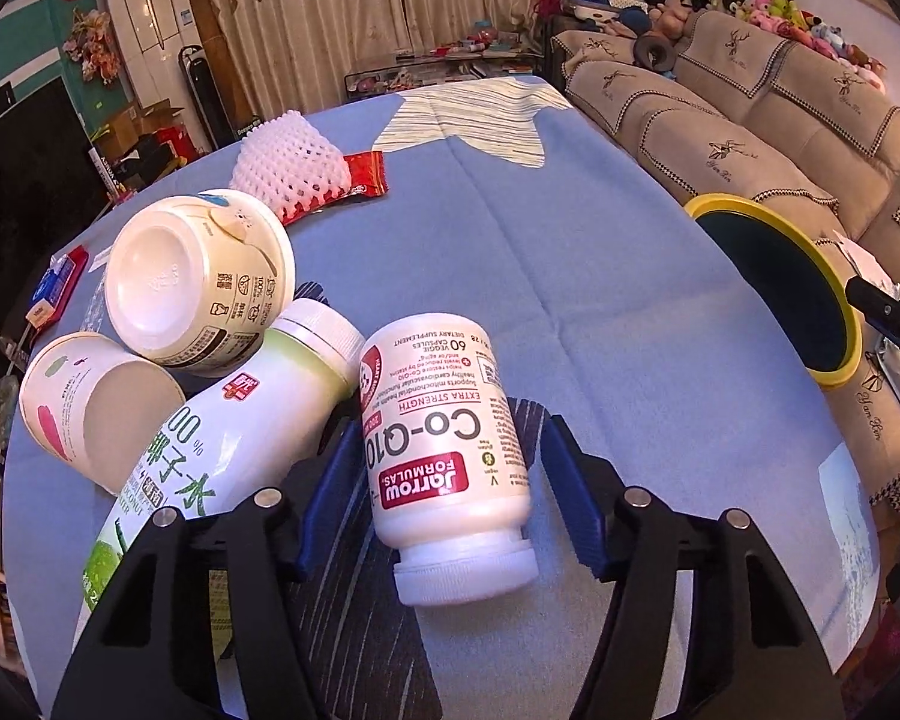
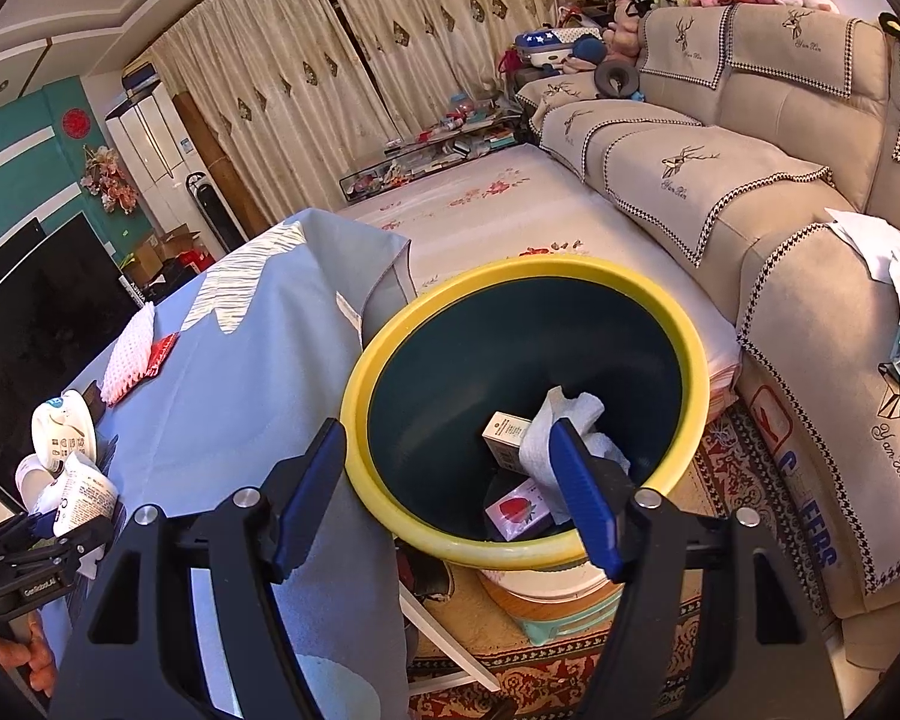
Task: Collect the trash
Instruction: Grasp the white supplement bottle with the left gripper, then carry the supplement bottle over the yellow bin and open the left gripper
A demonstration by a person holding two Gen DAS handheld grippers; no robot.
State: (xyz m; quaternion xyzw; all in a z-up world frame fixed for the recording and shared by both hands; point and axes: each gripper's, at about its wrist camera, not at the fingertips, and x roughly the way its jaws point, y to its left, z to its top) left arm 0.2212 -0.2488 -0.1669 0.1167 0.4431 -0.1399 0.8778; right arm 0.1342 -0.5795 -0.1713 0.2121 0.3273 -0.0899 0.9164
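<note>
The left gripper (image 1: 444,492) has its jaws spread wide around a white Co-Q10 supplement bottle (image 1: 444,456) that lies on its side, cap toward the camera; neither blue pad touches it. Just left of it lies a green-and-white drink bottle (image 1: 222,444), and beyond that a tipped yogurt cup (image 1: 198,282) and a small paper cup (image 1: 90,408), all crowded together. Farther back sit a white foam fruit net (image 1: 291,171) and a red wrapper (image 1: 363,177).

The right gripper (image 2: 459,492) hangs with its jaws spread and nothing between them, over the near rim of a yellow-rimmed bin (image 2: 390,330). In the bin's dark bottom lie a crumpled tissue (image 2: 564,426), a small carton (image 2: 507,438) and a strawberry-printed box (image 2: 519,510).

All the bottles and cups rest on a table under a blue cloth (image 1: 570,276) with a pale striped patch, its edge draping down beside the bin. Around it: a beige sofa (image 2: 750,192) topped with plush toys, cream curtains (image 2: 306,72), a patterned rug (image 2: 744,468) and a dark television (image 2: 42,300).
</note>
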